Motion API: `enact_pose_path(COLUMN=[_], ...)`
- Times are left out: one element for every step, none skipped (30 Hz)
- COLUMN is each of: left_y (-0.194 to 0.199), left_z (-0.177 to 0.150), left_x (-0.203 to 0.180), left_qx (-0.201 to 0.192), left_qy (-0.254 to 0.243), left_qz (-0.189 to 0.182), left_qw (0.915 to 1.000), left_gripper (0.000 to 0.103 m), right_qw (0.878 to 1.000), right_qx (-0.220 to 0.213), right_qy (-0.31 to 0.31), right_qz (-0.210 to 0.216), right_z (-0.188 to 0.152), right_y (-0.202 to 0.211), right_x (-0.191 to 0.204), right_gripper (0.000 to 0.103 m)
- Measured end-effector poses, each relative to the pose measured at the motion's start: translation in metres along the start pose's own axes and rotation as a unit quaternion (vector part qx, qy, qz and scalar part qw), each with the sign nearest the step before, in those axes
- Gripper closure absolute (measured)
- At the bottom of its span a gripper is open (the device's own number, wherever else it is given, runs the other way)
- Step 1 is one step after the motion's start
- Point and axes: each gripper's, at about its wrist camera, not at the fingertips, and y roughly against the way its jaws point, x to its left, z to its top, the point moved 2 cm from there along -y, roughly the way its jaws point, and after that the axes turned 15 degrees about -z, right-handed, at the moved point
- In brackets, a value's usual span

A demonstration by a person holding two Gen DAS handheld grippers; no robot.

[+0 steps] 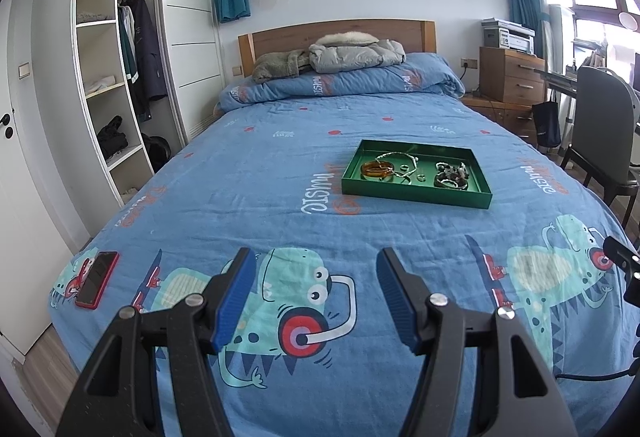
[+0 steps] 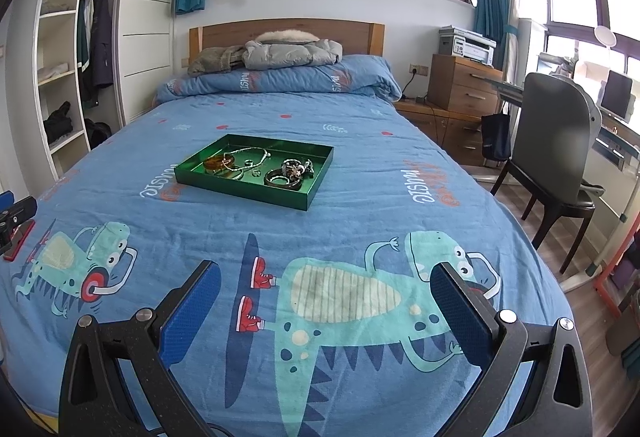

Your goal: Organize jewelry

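Note:
A green tray [image 1: 416, 194] sits on the blue bedspread, mid-bed; it also shows in the right wrist view [image 2: 244, 189]. In it lie an amber bangle [image 1: 375, 170], a thin chain necklace [image 1: 404, 158], small rings [image 1: 421, 178] and a heap of dark bracelets [image 1: 452, 177]. In the right wrist view the bangle [image 2: 216, 162] is at the left and the dark bracelets [image 2: 286, 175] at the right. My left gripper [image 1: 316, 261] is open and empty, well short of the tray. My right gripper [image 2: 326, 277] is open wide and empty, also near the bed's foot.
A red-cased phone [image 1: 97, 279] lies on the bed's near left corner. Folded quilt and jackets [image 1: 352, 55] lie at the headboard. A wardrobe [image 1: 108, 77] stands left; a wooden drawer unit [image 2: 464, 83] and a dark chair [image 2: 556, 141] stand right.

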Motion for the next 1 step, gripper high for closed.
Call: enact_pose_path(left_y=[-0.0004], left_z=[0.0], left_x=[0.0002], left_qx=[0.001], left_qy=[0.001], left_qz=[-0.001], left_qw=[1.0], left_gripper=[0.042], right_qw=[1.0], right_qx=[0.001], right_qy=[-0.001], right_qz=[0.0], right_z=[-0.0003], right_y=[-0.0007], right_x=[-0.0008], right_gripper=[0.0])
